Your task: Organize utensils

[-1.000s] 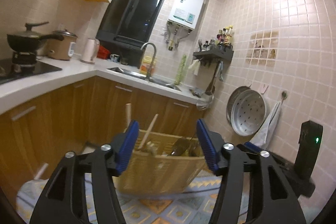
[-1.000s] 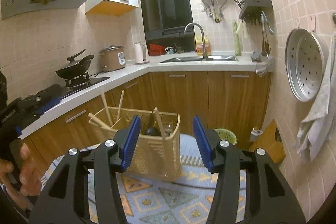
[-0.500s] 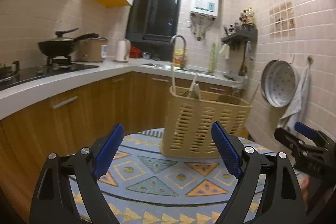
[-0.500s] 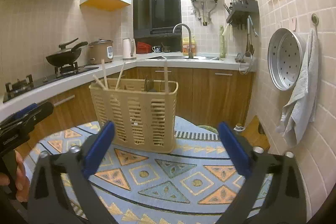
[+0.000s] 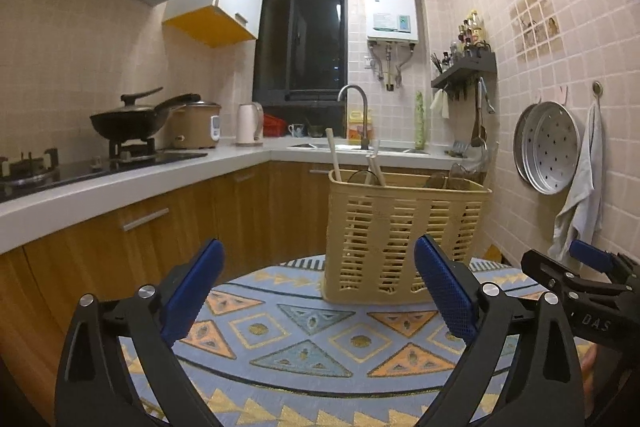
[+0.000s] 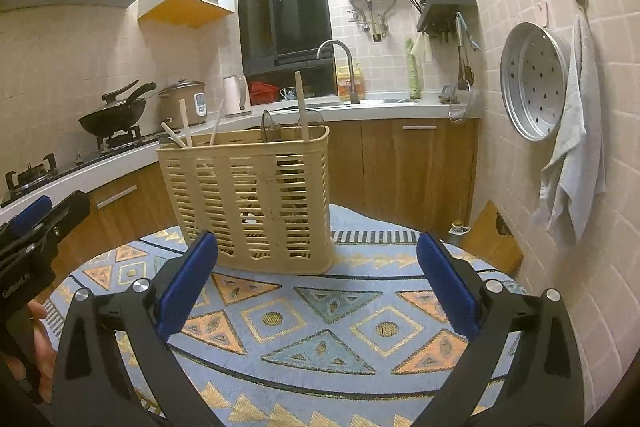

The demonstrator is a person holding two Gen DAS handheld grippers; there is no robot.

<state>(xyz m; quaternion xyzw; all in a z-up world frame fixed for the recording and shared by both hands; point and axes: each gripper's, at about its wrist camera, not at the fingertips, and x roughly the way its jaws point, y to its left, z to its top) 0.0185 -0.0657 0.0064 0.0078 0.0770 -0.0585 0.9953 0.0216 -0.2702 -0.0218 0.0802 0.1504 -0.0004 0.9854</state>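
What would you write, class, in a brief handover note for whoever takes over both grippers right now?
Left gripper: jaws opening, nothing between them.
Right gripper: open, empty.
Utensil basket: upright on the patterned mat, just ahead of both grippers, touched by neither.
Wooden utensils and darker ones stand mixed inside.
Done: basket set on the mat.
Left: sorting the utensils; none is out yet.

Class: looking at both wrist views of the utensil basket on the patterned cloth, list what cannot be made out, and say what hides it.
- Lower ends of the utensils: both views, hidden by the basket walls.
- Basket compartments: both views, camera below the rim.
- Items on the wall shelf: too small.
- Patterned cloth near edge: covered by the gripper frames.
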